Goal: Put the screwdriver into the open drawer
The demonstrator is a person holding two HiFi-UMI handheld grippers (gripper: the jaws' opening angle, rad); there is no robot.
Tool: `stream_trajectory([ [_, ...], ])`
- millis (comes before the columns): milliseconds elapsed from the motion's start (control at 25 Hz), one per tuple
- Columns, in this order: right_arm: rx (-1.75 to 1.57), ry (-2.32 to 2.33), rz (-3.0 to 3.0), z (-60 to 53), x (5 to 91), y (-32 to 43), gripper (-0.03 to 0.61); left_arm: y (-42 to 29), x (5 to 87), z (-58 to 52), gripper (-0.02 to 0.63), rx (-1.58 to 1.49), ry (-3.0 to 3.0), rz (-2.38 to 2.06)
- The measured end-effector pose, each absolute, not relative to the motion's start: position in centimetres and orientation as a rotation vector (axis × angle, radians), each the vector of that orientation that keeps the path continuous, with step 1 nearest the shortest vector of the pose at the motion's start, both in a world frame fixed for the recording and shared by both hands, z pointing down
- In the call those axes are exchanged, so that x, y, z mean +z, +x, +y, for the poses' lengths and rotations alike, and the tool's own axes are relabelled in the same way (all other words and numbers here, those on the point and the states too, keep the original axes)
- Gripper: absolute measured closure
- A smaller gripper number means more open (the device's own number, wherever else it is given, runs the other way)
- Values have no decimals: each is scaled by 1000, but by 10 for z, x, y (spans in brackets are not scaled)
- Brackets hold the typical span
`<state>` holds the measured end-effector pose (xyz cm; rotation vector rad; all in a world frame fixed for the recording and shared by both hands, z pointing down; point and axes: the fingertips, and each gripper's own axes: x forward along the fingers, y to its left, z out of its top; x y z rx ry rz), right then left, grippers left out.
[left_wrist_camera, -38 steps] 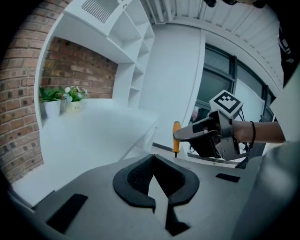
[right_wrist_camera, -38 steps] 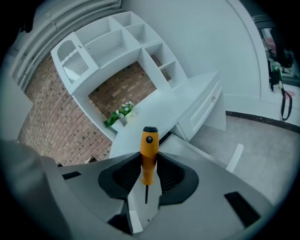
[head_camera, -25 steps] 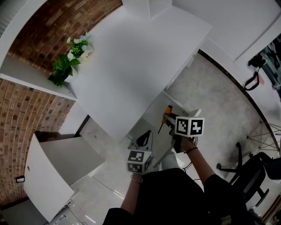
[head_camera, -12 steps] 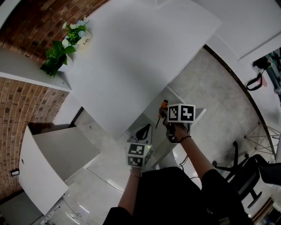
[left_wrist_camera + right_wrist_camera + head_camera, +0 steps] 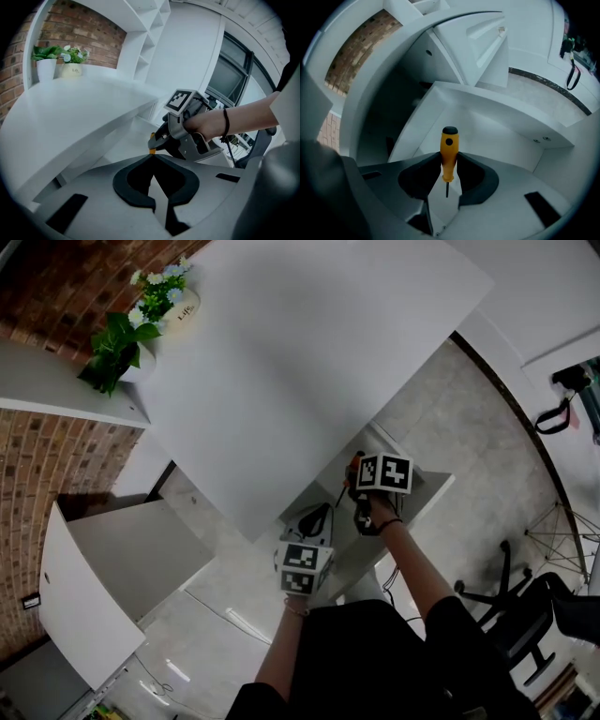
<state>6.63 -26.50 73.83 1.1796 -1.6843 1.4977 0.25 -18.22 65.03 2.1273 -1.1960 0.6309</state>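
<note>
The screwdriver (image 5: 449, 151), with an orange handle and a thin dark shaft, stands between the jaws of my right gripper (image 5: 449, 160), which is shut on its handle. The black-capped end points away from the camera and the shaft points back towards it. Below it lies the white open drawer (image 5: 501, 136) under the desk edge. In the head view the right gripper (image 5: 356, 482) hangs over the drawer (image 5: 422, 495) with the screwdriver (image 5: 354, 464) showing orange. My left gripper (image 5: 316, 517) sits just left of the drawer, shut and empty (image 5: 153, 157). It looks at the right gripper (image 5: 161, 140).
A wide white desk (image 5: 300, 362) spans the drawer's far side, with potted plants (image 5: 117, 341) at its far left corner against a brick wall. A white cabinet (image 5: 89, 596) stands open at the left. A black office chair (image 5: 525, 615) is at the right.
The right gripper has sunk towards the drawer with the screwdriver and tipped further downward. The left gripper has come down a little beside it.
</note>
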Motion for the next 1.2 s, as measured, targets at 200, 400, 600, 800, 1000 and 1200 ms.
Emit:
stream_trajectory([
  [200,1515,1187,-1635,-266,758,66,471,-2,661,-183,604,638,2103,-1192],
  [400,1534,1192,-1590,-267,776,68,471,-1,670,-183,604,638,2084,-1184],
  [600,1540,1199,-1566,-268,789,68,469,3,675,-183,604,650,2087,-1160],
  [800,1517,1219,-1555,-267,796,69,469,4,678,-183,604,659,2089,-1147],
  [1000,1509,1250,-1546,-269,800,69,469,1,680,-184,604,667,2090,-1141],
  [1200,1494,1271,-1545,-269,799,69,469,1,679,-185,604,668,2087,-1146],
])
